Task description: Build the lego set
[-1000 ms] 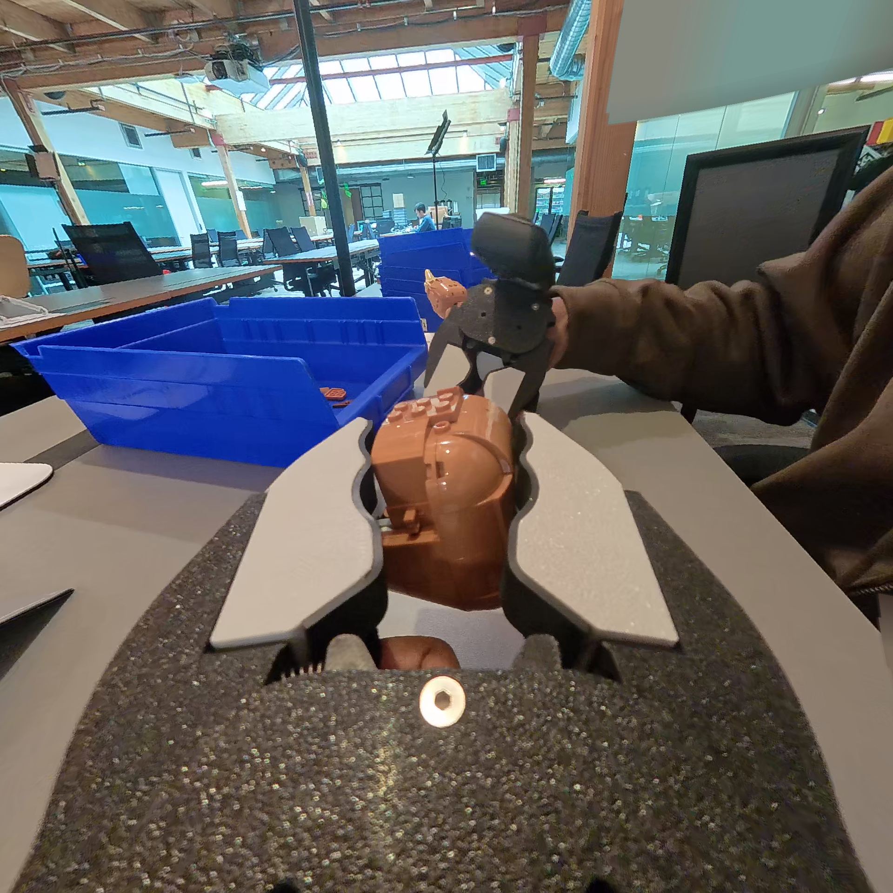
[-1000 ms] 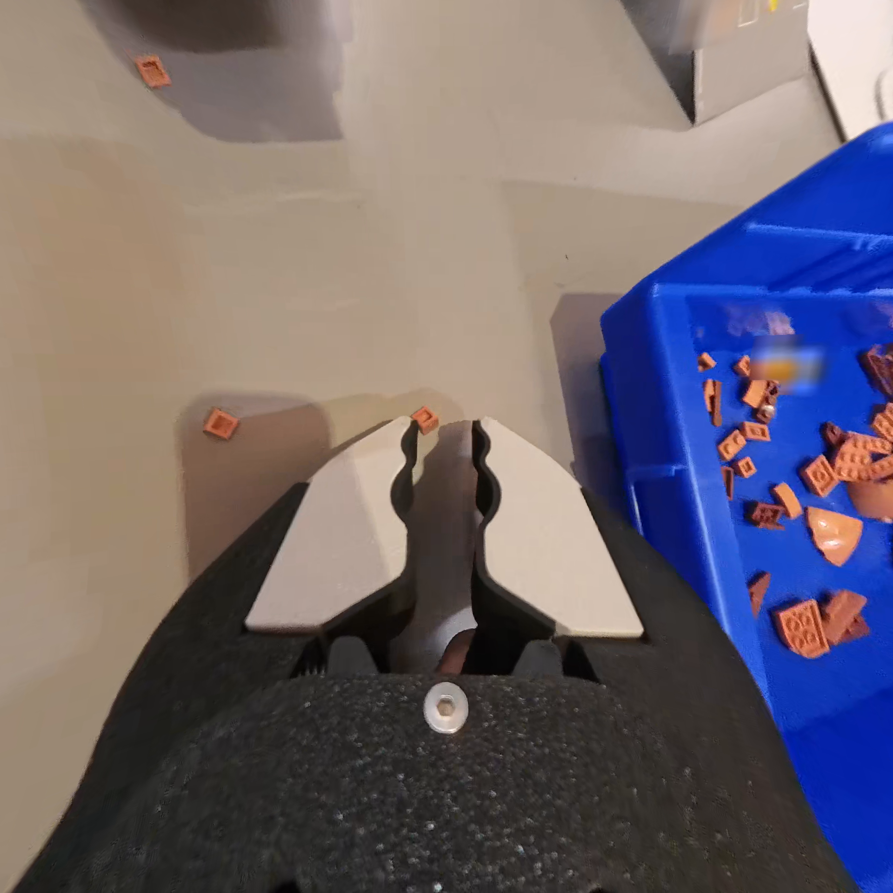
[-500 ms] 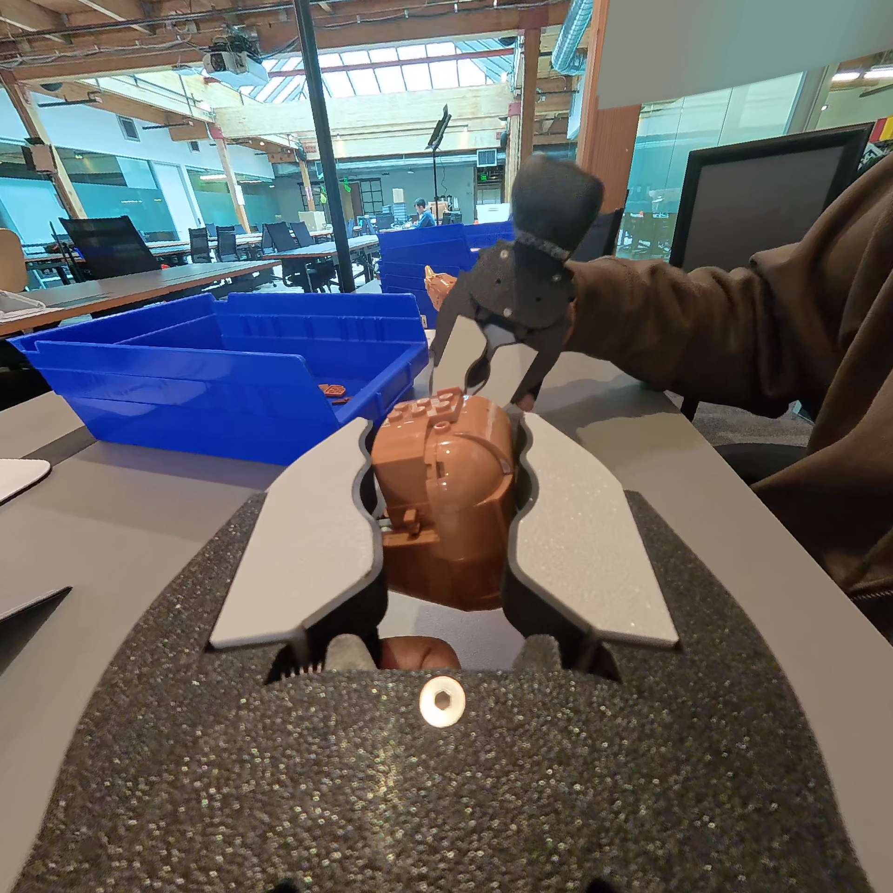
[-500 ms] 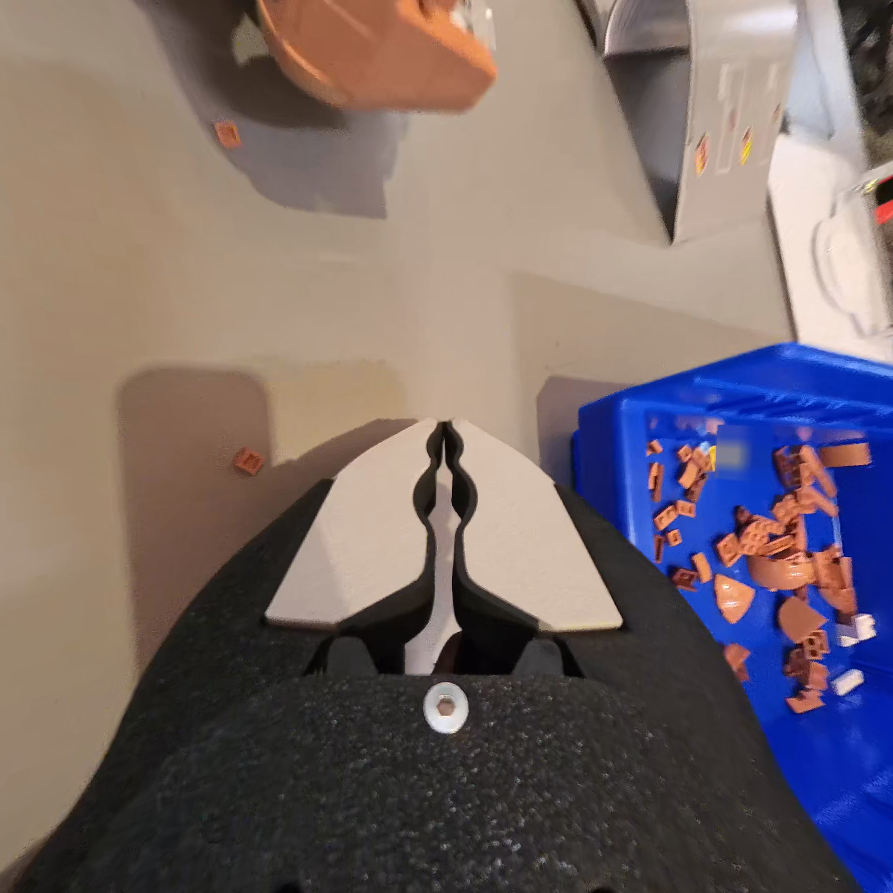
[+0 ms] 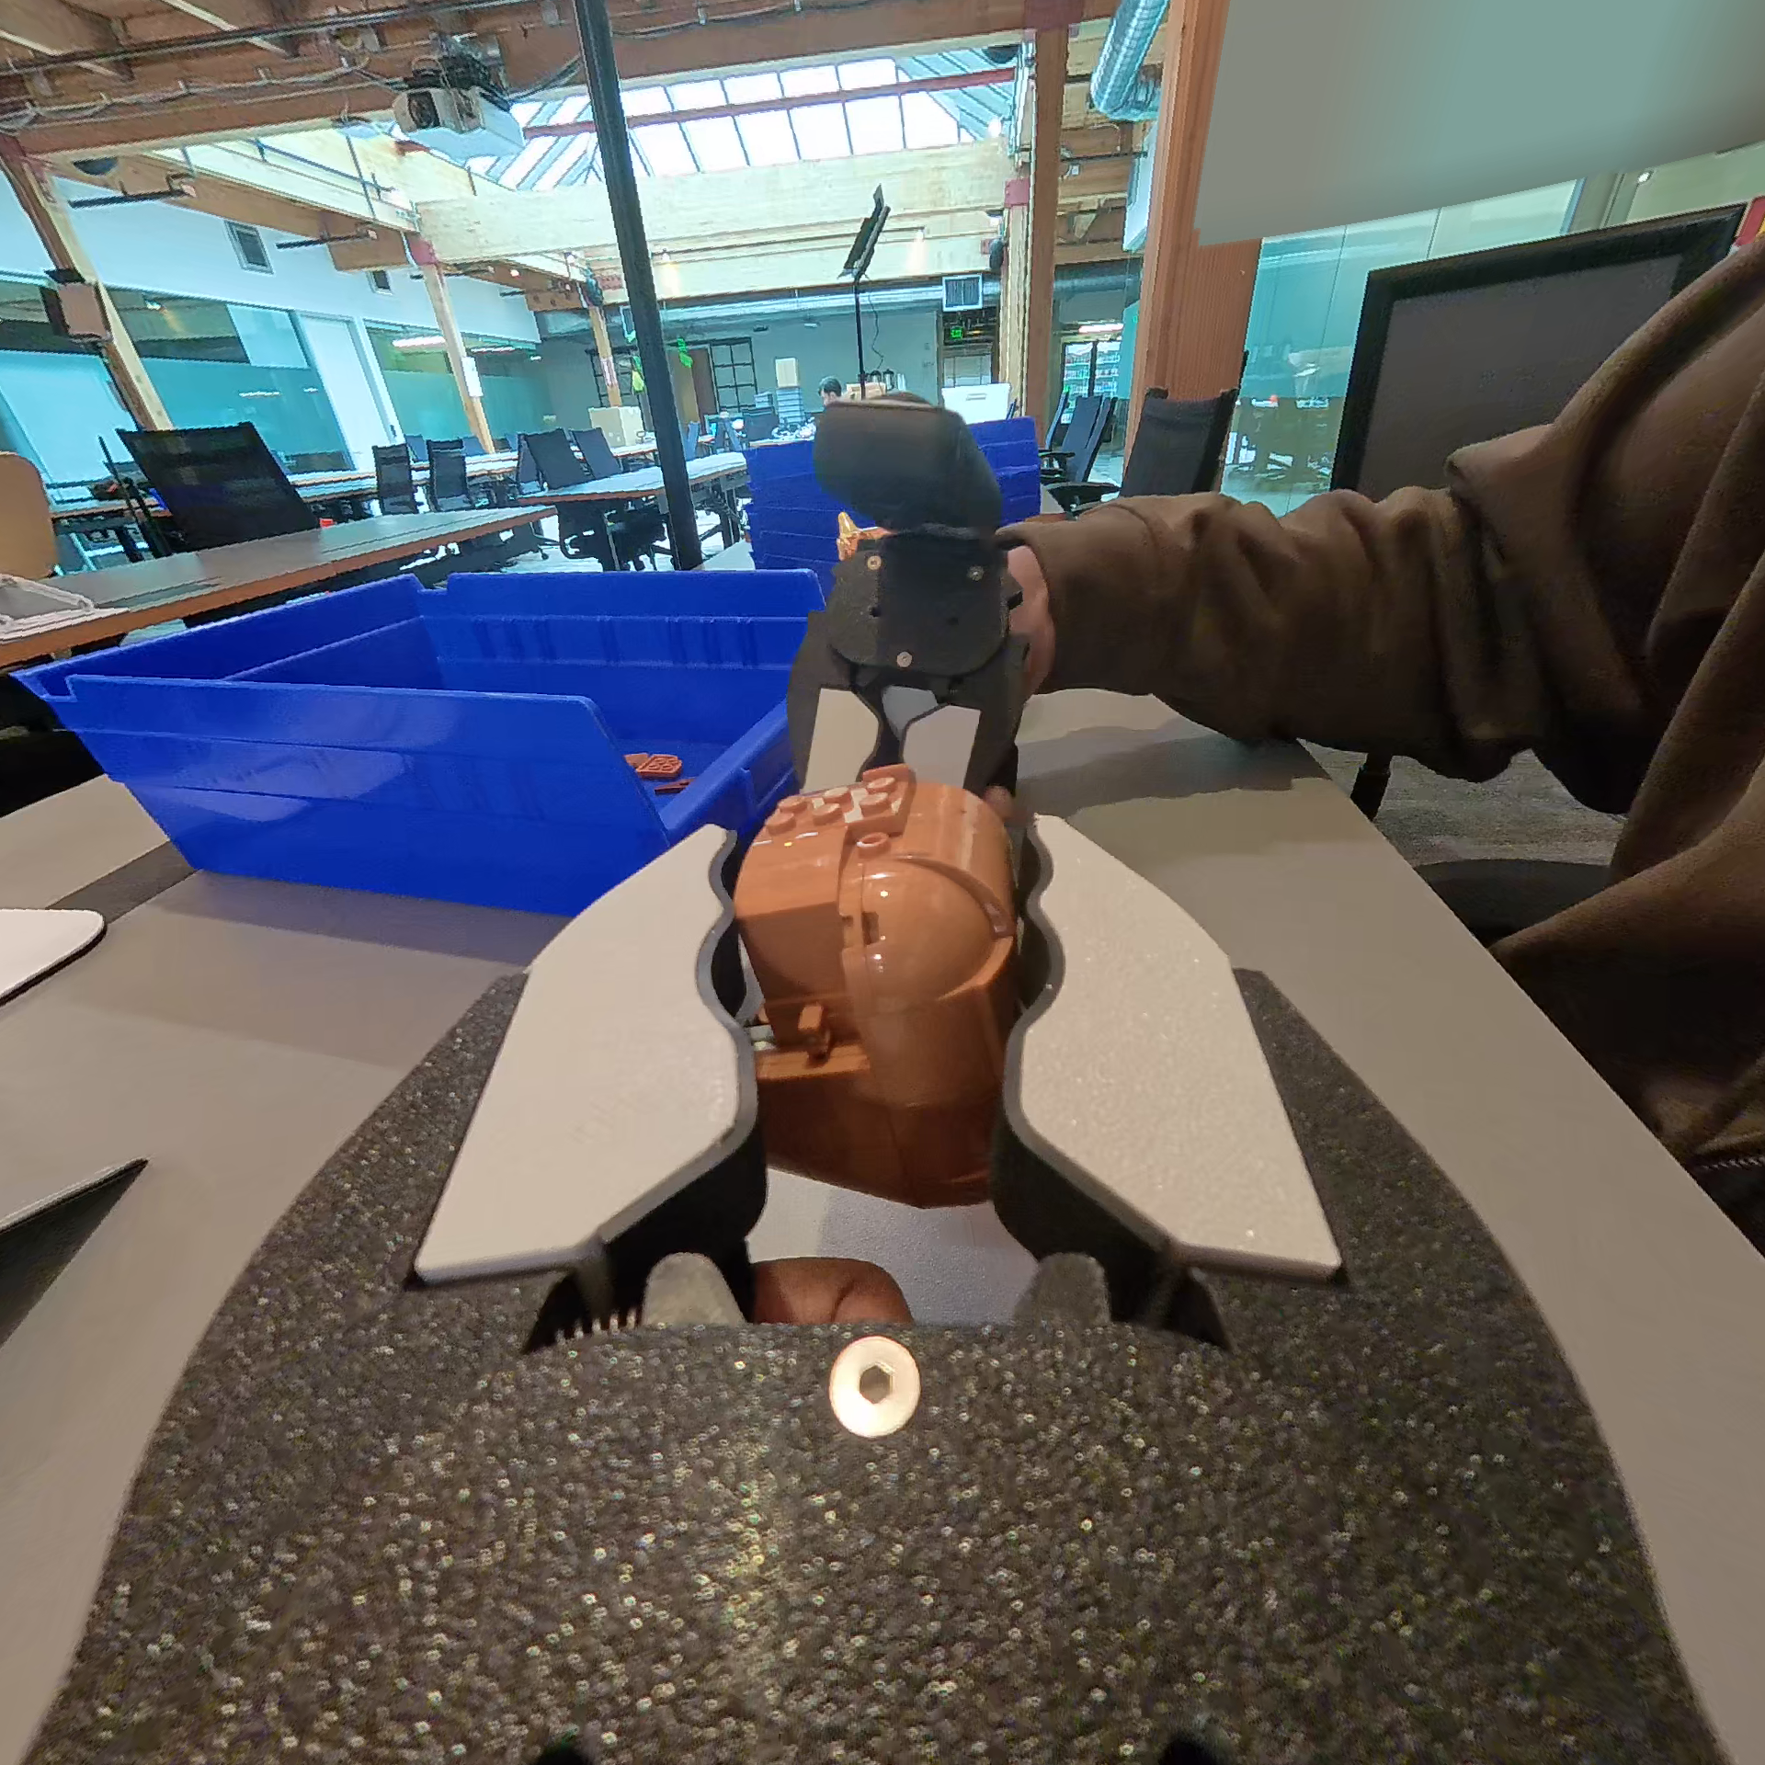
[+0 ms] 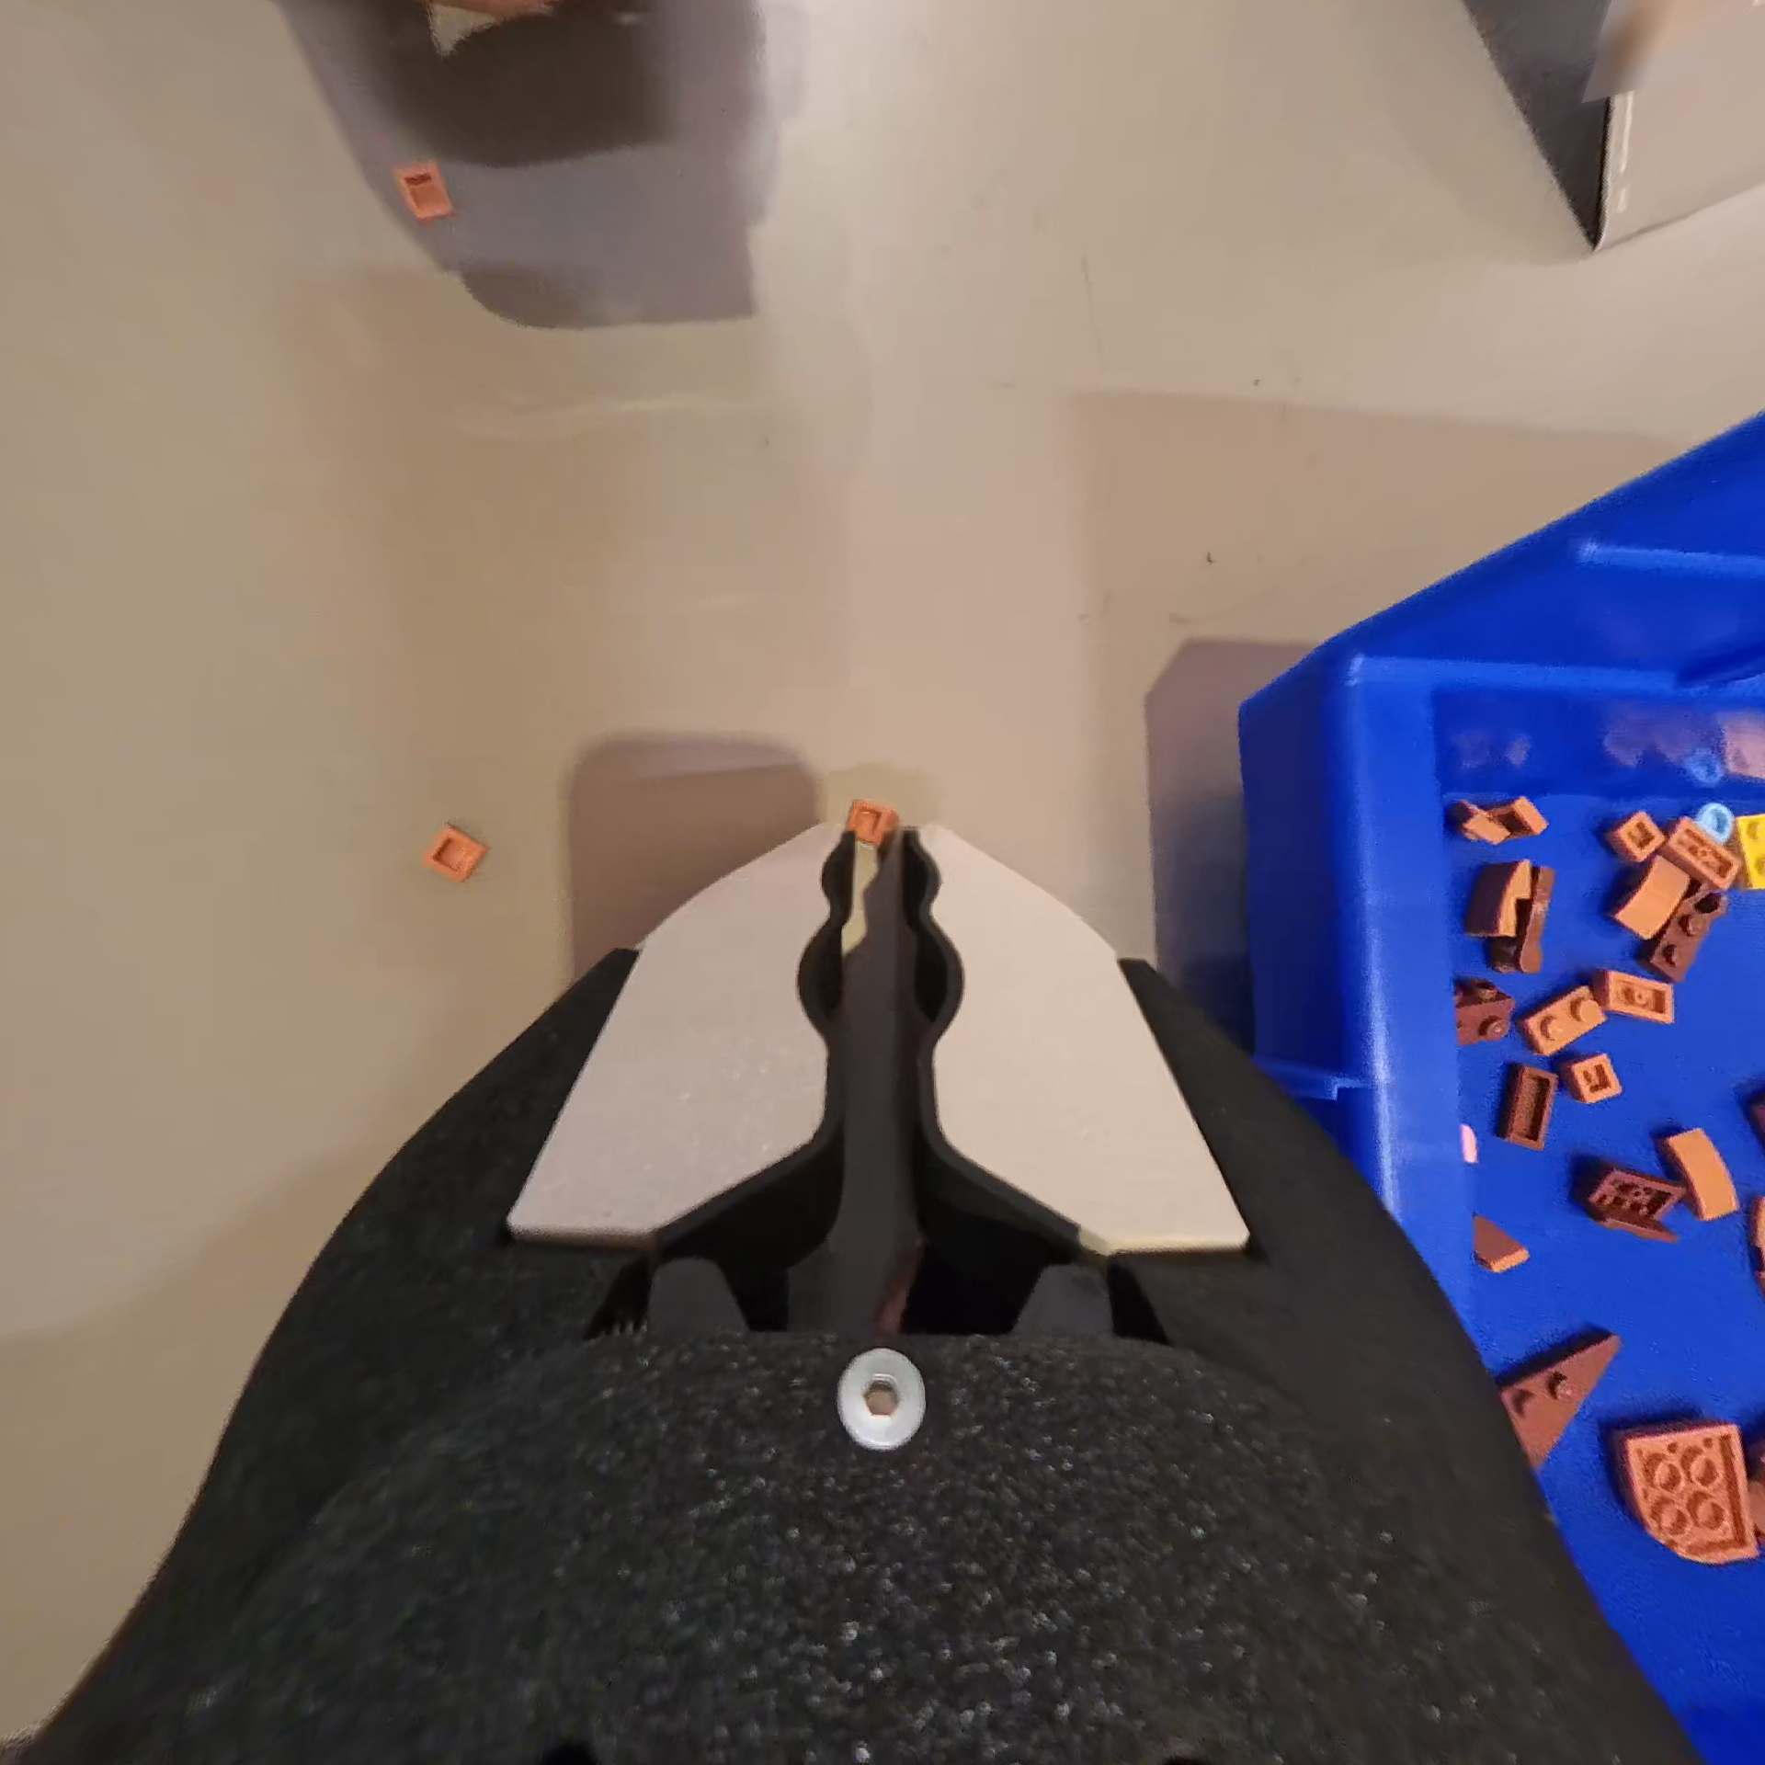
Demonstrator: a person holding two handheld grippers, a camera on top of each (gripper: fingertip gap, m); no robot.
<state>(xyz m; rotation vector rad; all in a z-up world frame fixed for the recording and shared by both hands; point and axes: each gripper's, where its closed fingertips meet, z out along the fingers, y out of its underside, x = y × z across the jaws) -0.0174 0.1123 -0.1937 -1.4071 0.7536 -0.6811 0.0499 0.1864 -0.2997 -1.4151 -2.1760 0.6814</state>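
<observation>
My left gripper (image 5: 879, 836) is shut on a brown, rounded lego assembly (image 5: 888, 1003) with studs on top and holds it above the grey table. Just behind the assembly, my right gripper (image 5: 893, 764) points down at the table. In the right wrist view, my right gripper (image 6: 874, 840) is low over the table. Its jaws are almost together, with a small orange tile (image 6: 871, 819) pinched at the tips. Two more orange tiles lie on the table, one to the left (image 6: 456, 852) and one far ahead (image 6: 420, 189).
A blue bin (image 6: 1337, 860) with several loose brown and orange pieces (image 6: 1566, 1012) stands right of the right gripper; it also shows in the left wrist view (image 5: 382, 764). A grey box (image 6: 1671, 143) is at the far right. A person's brown sleeve (image 5: 1385, 611) reaches over the table. The left gripper's tips are roughly 15 centimeters from the right gripper's.
The right gripper was open at the tile, then shut and lifted half a second ago. It is now low again with the tile at its tips. The left gripper has held still.
</observation>
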